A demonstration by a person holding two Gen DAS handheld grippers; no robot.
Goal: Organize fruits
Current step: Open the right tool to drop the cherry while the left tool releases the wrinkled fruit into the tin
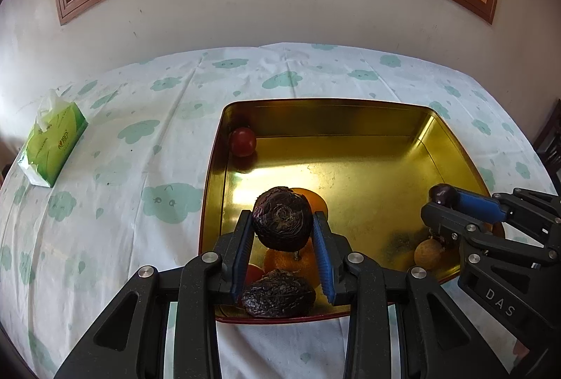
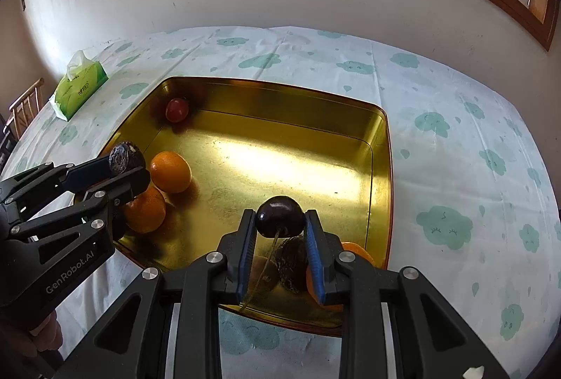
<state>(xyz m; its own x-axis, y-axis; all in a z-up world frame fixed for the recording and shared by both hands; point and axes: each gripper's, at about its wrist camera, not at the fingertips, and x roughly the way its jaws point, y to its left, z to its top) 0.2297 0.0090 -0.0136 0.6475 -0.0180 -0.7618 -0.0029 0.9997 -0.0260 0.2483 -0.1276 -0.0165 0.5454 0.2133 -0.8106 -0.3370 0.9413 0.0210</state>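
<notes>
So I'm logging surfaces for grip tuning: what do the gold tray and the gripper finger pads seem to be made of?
The gold tray looks like thin pressed metal, probably tin, with a glossy lacquered finish: it mirrors the window light and the red fruit. The left gripper has blue pads that look like ribbed rubber or soft plastic, matte; which one is unclear.

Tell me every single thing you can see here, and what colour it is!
tray: 1, gold inside with a red rim, on the tablecloth
tomato: 1, red, far left corner of the tray
oranges: at least 3, orange, near end of the tray
wrinkled fruit: 1, dark purple, in the left gripper
smooth fruit: 1, dark purple, in the right gripper
tissue pack: 1, green, far left of table
tablecloth: 1, white with green clouds
grippers: 2, black with blue jaws
</notes>
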